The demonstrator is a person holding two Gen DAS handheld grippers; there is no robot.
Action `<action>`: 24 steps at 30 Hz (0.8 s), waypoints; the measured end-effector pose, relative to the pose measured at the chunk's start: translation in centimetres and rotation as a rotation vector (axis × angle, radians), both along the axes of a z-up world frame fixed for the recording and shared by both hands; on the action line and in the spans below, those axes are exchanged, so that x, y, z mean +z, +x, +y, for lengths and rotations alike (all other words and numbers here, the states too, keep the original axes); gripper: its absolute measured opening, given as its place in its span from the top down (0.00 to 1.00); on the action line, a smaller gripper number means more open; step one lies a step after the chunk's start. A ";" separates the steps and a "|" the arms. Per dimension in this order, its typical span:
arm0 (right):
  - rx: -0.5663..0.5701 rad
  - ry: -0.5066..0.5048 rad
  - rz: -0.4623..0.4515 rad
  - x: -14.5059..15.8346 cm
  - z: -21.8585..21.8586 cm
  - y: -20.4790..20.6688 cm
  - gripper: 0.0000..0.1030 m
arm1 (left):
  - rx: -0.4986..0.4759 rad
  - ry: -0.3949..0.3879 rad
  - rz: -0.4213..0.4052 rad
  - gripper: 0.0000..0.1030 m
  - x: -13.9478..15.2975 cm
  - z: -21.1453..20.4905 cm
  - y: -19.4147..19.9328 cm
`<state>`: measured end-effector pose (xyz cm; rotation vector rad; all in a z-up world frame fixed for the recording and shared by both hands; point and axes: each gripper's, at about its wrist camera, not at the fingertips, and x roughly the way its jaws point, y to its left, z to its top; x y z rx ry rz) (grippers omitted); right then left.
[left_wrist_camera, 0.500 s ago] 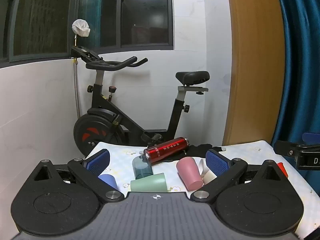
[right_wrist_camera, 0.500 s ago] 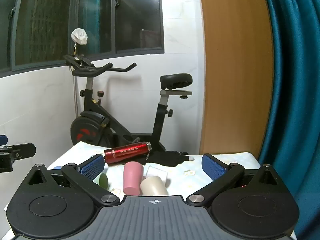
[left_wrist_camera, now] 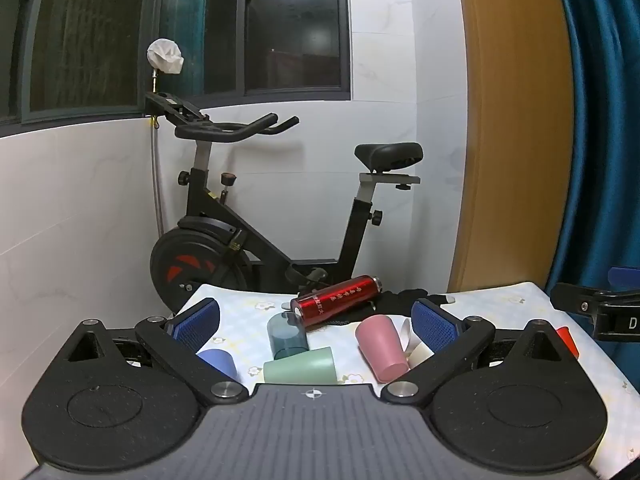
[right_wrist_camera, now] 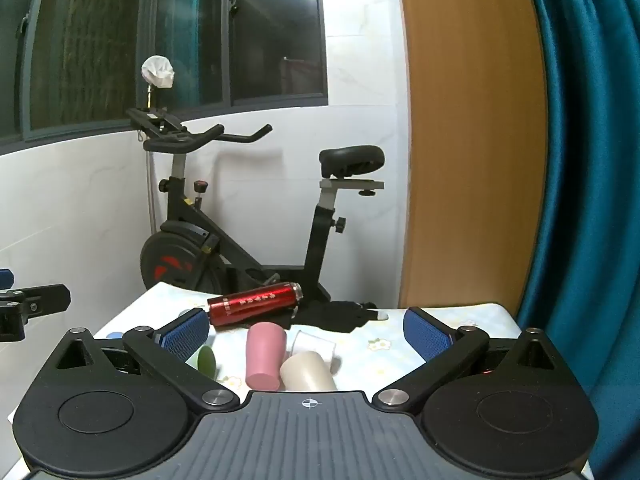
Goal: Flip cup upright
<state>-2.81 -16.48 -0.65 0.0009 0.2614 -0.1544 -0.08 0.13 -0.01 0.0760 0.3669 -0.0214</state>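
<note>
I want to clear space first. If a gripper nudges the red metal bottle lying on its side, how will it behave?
The red cylindrical metal bottle would probably roll, since it lies sideways. Its glossy shell looks rigid and perhaps slippery. One end seems to rest on black cloth, which may check it.

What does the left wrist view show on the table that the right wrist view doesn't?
Left wrist only: the dark teal cup and a red object at the right edge; the blue cup and green cup show plainly here, mere slivers in the other.
Right wrist only: the clear cup in full.
Both: the pink cup, beige cup, red bottle, black cloth, exercise bike.
</note>
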 end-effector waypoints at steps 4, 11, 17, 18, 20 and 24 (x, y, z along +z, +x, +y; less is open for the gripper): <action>-0.007 -0.001 0.003 -0.5 -0.1 0.0 0.00 | 0.001 -0.002 0.001 0.00 0.0 -0.1 0.0; -0.012 -0.001 0.006 -0.1 0.1 0.1 0.00 | 0.007 -0.008 0.002 0.00 0.2 0.2 -0.1; -0.013 0.000 0.007 -0.1 0.0 0.1 0.00 | 0.006 -0.007 0.003 0.00 0.2 0.2 -0.1; -0.013 0.001 0.007 -0.1 0.0 0.1 0.00 | 0.005 -0.007 0.003 0.00 0.2 0.2 -0.1; -0.013 0.001 0.006 -0.1 0.1 0.2 0.00 | 0.006 -0.007 0.003 0.00 0.2 0.2 -0.1; -0.013 0.001 0.007 -0.1 0.0 0.1 0.00 | 0.006 -0.007 0.003 0.00 0.2 0.2 -0.1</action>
